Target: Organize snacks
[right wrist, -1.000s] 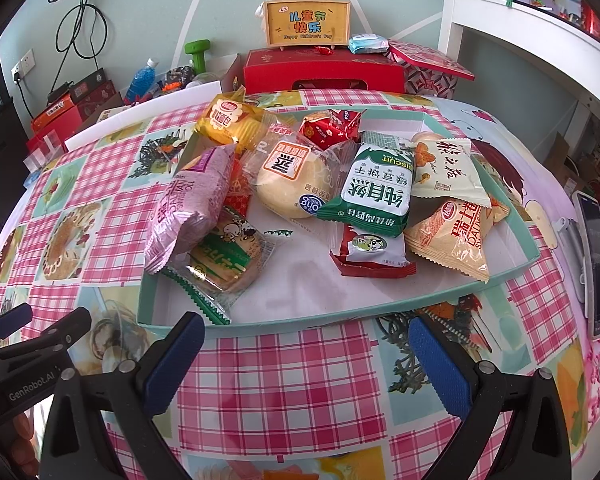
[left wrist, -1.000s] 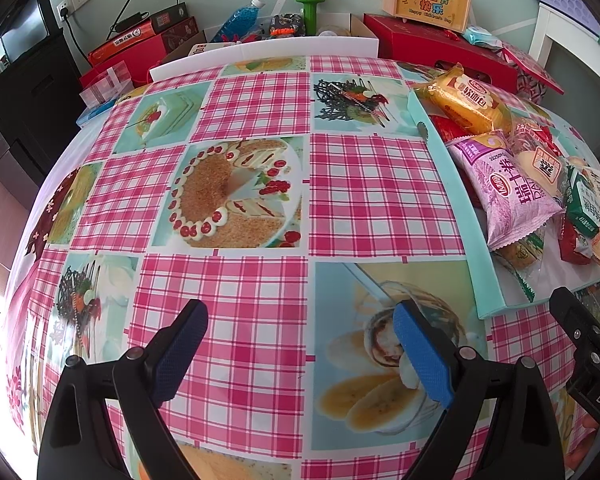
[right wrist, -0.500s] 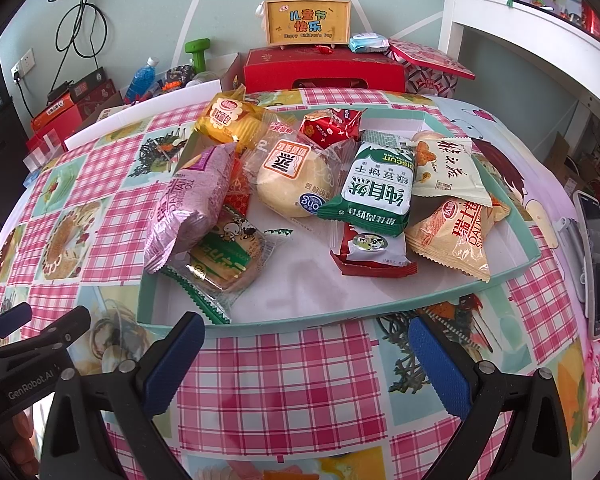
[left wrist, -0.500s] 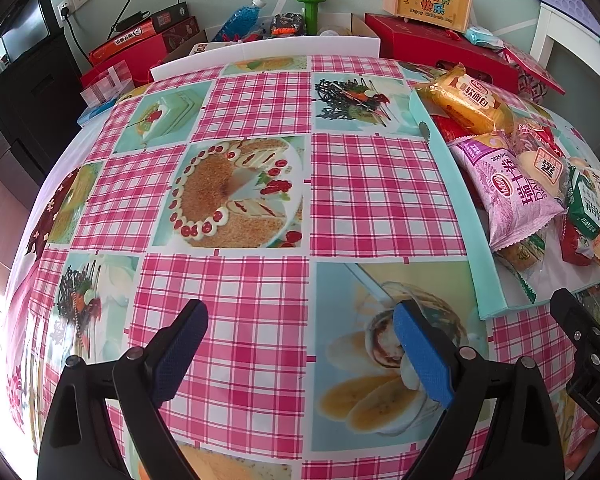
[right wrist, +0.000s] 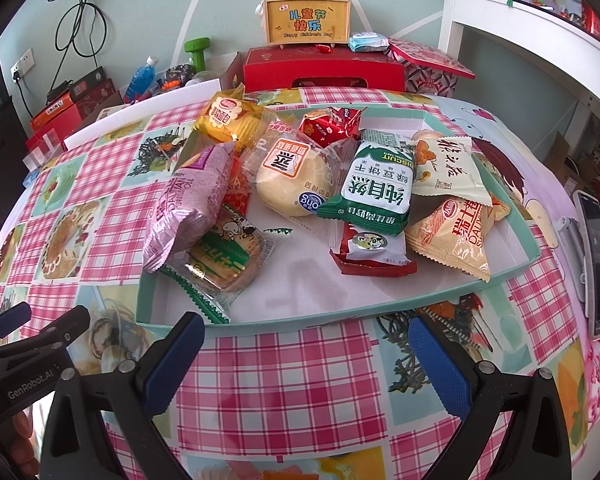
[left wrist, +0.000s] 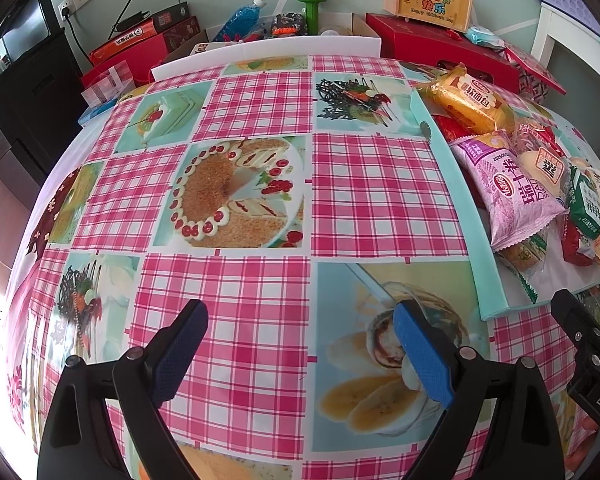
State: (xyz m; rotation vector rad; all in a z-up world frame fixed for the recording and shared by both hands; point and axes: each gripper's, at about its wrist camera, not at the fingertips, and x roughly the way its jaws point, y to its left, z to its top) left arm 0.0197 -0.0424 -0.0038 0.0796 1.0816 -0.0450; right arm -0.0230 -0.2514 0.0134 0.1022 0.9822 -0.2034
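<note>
A teal tray (right wrist: 260,322) on the checked tablecloth holds several snack packs: a purple pack (right wrist: 188,208), a green biscuit pack (right wrist: 374,190), a round bun (right wrist: 292,180), an orange pack (right wrist: 456,236) and a yellow pack (right wrist: 228,118). My right gripper (right wrist: 306,360) is open and empty, just in front of the tray's near rim. My left gripper (left wrist: 300,352) is open and empty over bare tablecloth, left of the tray (left wrist: 460,200). The purple pack (left wrist: 508,188) shows at the right of the left wrist view.
Red boxes (right wrist: 324,70) and a yellow gift case (right wrist: 306,20) stand behind the table. A phone (right wrist: 596,260) lies at the table's right edge. A white foam board (left wrist: 266,56), a bottle and a green dumbbell (left wrist: 312,4) are at the back.
</note>
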